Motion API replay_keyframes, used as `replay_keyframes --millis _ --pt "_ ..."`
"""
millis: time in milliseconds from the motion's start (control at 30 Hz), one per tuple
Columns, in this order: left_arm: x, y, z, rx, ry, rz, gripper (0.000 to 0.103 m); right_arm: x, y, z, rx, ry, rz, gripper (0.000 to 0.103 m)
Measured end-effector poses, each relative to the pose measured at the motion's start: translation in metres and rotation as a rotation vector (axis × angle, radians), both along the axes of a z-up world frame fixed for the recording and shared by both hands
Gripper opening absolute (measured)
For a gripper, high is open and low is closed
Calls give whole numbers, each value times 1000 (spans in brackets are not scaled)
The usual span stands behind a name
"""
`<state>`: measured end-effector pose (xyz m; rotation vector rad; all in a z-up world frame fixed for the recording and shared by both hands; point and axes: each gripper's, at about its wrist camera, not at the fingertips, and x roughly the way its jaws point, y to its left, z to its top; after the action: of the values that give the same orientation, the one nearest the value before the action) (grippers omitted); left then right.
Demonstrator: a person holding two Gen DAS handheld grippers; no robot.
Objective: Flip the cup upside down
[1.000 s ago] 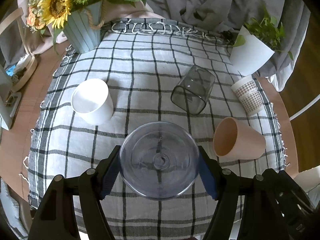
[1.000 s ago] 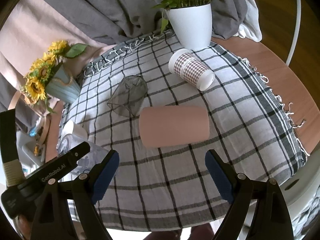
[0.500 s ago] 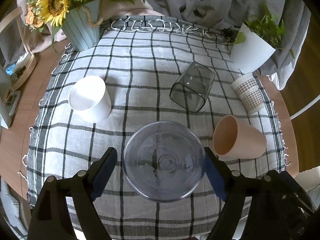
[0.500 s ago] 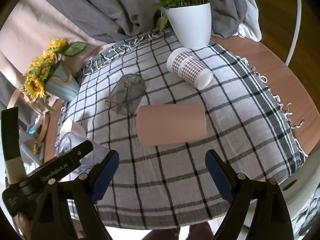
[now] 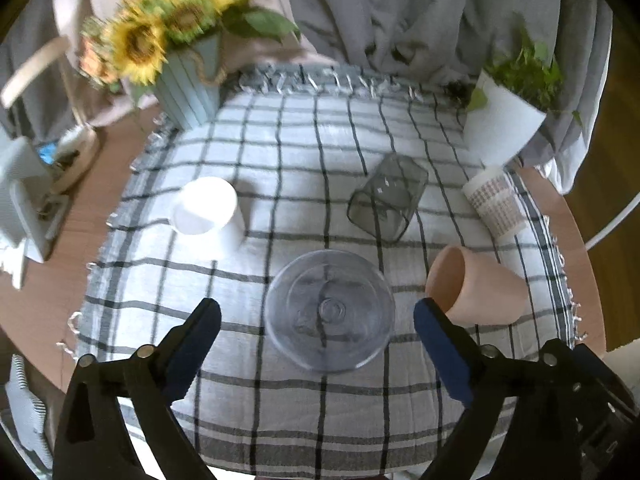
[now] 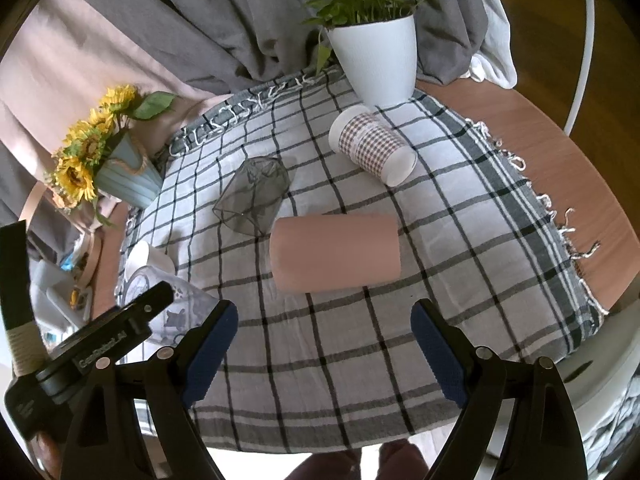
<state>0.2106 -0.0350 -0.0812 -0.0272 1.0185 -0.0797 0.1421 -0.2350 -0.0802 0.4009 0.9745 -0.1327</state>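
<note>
clear plastic cup (image 5: pixel 330 316) base-up on the near checked cloth (image 5: pixel 280 152), flip looks done, left gripper (image 5: pixel 316 332) spread wide around it, right gripper (image 6: pixel 324 340) apart too, pink cup (image 6: pixel 335 252) on its side.

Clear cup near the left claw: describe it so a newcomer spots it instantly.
On the checked tablecloth, look at the near edge, just beyond the open left claw. The clear cup stands there base-up, between the white cup and the peach cup; it alone is colourless and see-through.
</note>
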Motion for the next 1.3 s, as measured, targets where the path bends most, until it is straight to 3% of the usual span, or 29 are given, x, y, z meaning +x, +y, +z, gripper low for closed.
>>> replay_keyframes --millis 333,633,1300 --pt "-58 10 35 3 -107 47 102 -22 -4 31 -65 -82 54 95" --pt "-119 31 70 28 -242 80 102 -67 25 69 -154 -216 94 95" --pt "-197 62 85 -6 -283 82 103 -163 63 96 -222 -313 57 95"
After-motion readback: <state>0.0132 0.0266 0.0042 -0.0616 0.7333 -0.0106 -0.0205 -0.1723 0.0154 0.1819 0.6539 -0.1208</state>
